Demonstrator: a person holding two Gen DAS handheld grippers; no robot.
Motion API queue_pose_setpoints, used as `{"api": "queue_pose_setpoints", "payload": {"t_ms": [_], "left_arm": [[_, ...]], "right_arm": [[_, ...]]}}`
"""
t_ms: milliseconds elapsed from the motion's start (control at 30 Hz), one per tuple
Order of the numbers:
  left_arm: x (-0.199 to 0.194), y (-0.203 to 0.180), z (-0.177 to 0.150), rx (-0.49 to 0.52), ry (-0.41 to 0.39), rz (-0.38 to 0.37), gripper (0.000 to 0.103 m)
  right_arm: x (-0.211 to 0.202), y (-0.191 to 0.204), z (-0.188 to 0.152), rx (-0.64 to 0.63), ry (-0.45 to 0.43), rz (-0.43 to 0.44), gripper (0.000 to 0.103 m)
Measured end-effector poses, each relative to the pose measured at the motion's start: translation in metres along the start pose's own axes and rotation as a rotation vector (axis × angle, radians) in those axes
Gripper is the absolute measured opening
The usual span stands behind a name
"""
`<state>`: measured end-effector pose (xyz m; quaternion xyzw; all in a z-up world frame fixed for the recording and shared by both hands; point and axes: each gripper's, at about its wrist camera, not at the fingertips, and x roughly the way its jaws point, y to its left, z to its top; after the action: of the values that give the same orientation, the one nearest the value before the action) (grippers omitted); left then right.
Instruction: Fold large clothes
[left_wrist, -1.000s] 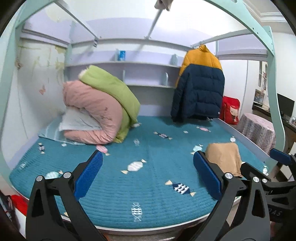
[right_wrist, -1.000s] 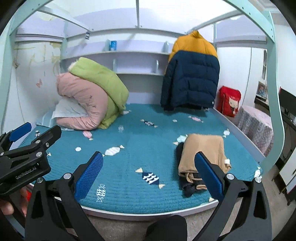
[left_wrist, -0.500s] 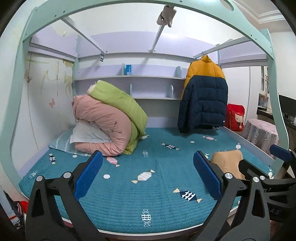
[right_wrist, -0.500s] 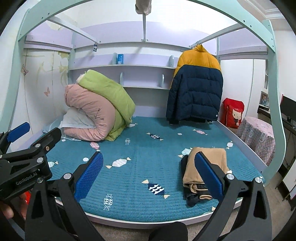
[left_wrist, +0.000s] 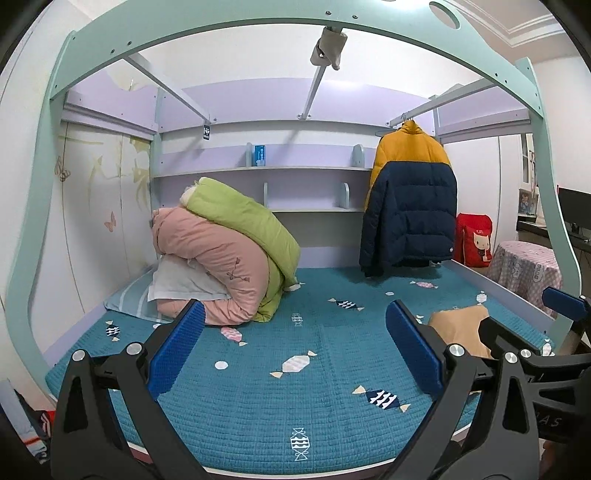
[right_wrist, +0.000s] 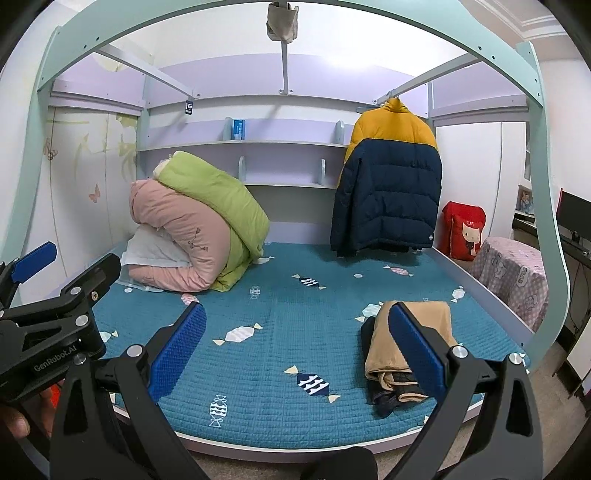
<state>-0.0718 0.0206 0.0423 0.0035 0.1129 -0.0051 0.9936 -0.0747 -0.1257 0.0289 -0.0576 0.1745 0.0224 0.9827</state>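
A folded stack of clothes, tan on top of dark garments (right_wrist: 410, 343), lies at the front right of the teal bed (right_wrist: 280, 332); its tan top also shows in the left wrist view (left_wrist: 460, 326). A yellow and navy puffer jacket (right_wrist: 388, 192) hangs at the back right, also in the left wrist view (left_wrist: 410, 206). My left gripper (left_wrist: 295, 347) is open and empty, off the bed's front edge. My right gripper (right_wrist: 295, 347) is open and empty, held in front of the bed, its right finger overlapping the stack in view.
Rolled pink and green duvets (right_wrist: 199, 229) and a pillow (right_wrist: 151, 254) lie at the back left. A mint bed frame arch (right_wrist: 295, 22) spans overhead. A red bag (right_wrist: 463, 229) and a cloth-covered stool (right_wrist: 513, 273) stand right of the bed.
Both grippers have pulled back and tilted up from the bed; more of the frame arch and ceiling shows. Both stay open. The clothes have not moved.
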Motion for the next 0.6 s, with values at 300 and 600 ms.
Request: {"api": "queue_pose_setpoints", "payload": {"t_ms": [300, 600], "left_arm": [[0.0012, -0.0012, -0.0017, 0.000, 0.005, -0.006, 0.098], [0.0015, -0.0032, -0.0036, 0.003, 0.007, -0.005, 0.098]], "right_arm": [[-0.0010, -0.0004, -0.0011, 0.002, 0.008, -0.004, 0.096], [-0.0032, 0.0030, -0.0007, 0.007, 0.016, -0.011, 0.096]]}}
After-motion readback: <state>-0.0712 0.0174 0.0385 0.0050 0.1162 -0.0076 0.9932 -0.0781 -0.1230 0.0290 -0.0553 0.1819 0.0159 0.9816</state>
